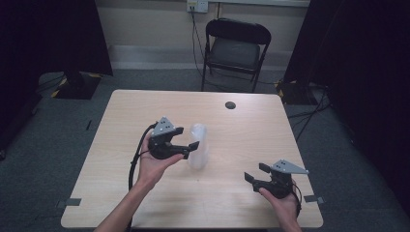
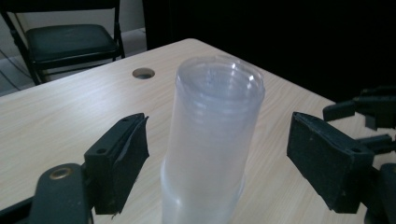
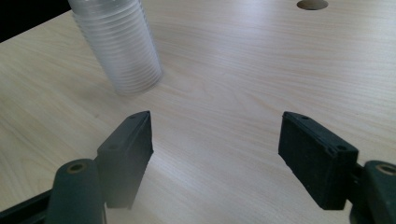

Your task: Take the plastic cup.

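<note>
A tall stack of clear plastic cups (image 1: 198, 146) stands upright, mouth down, near the middle of the light wooden table (image 1: 145, 111). My left gripper (image 1: 187, 137) is level with the stack on its left side. In the left gripper view the stack (image 2: 212, 140) rises between the two black pads (image 2: 121, 158), with a gap on each side, so my left gripper (image 2: 219, 126) is open. My right gripper (image 1: 257, 172) hovers near the table's front right, open with nothing between its jaws. In the right gripper view my right gripper (image 3: 217, 126) faces bare wood, with the stack (image 3: 119, 42) farther off at upper left.
A round cable hole (image 1: 230, 105) sits in the table's far side. A black folding chair (image 1: 235, 48) stands behind the table. Dark curtains hang at both sides of the room. Cables trail on the floor at right.
</note>
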### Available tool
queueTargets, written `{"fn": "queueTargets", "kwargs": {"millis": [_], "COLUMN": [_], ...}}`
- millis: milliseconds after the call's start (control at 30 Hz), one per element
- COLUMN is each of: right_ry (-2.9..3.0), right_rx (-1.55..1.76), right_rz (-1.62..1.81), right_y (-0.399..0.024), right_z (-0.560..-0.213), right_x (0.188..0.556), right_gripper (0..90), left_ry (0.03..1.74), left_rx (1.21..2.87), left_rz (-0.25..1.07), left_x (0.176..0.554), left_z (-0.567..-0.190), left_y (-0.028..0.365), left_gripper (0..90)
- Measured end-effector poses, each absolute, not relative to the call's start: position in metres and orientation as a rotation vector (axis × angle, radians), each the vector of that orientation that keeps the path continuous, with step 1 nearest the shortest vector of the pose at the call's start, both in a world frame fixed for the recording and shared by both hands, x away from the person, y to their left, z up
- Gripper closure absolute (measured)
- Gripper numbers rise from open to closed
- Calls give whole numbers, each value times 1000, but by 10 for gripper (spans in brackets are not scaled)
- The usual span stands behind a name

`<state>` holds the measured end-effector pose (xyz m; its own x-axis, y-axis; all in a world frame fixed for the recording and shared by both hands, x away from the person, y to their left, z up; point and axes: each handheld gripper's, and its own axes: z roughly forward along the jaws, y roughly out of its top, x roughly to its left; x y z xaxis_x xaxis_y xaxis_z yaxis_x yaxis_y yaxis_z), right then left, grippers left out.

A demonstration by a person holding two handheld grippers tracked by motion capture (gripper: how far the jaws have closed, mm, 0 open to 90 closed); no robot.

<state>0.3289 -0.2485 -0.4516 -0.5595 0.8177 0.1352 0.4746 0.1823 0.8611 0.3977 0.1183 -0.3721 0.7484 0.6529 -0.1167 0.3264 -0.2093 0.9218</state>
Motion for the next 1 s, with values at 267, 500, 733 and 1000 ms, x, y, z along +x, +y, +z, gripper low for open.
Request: {"fn": "queueTargets", "kwargs": {"millis": [267, 500, 733, 1000], "right_ry": [2120, 2126, 2153, 2159], "right_rx": [1222, 1223, 1228, 1224], "right_rz": [1334, 1329, 1316, 1314], "right_y": [-248, -247, -245, -244], "right_z": [-452, -453, -456, -456], "right_x": [330, 330, 331, 331], "right_gripper": [252, 248, 227, 223], "left_ry": [744, 756, 745, 773], "left_rx": [1795, 1807, 1855, 1890], "left_rz": [343, 330, 347, 360], "left_x": [412, 422, 426, 429], "left_z": [-373, -387, -401, -413], "left_y": [106, 97, 87, 82], "left_gripper": [235, 220, 230, 204]}}
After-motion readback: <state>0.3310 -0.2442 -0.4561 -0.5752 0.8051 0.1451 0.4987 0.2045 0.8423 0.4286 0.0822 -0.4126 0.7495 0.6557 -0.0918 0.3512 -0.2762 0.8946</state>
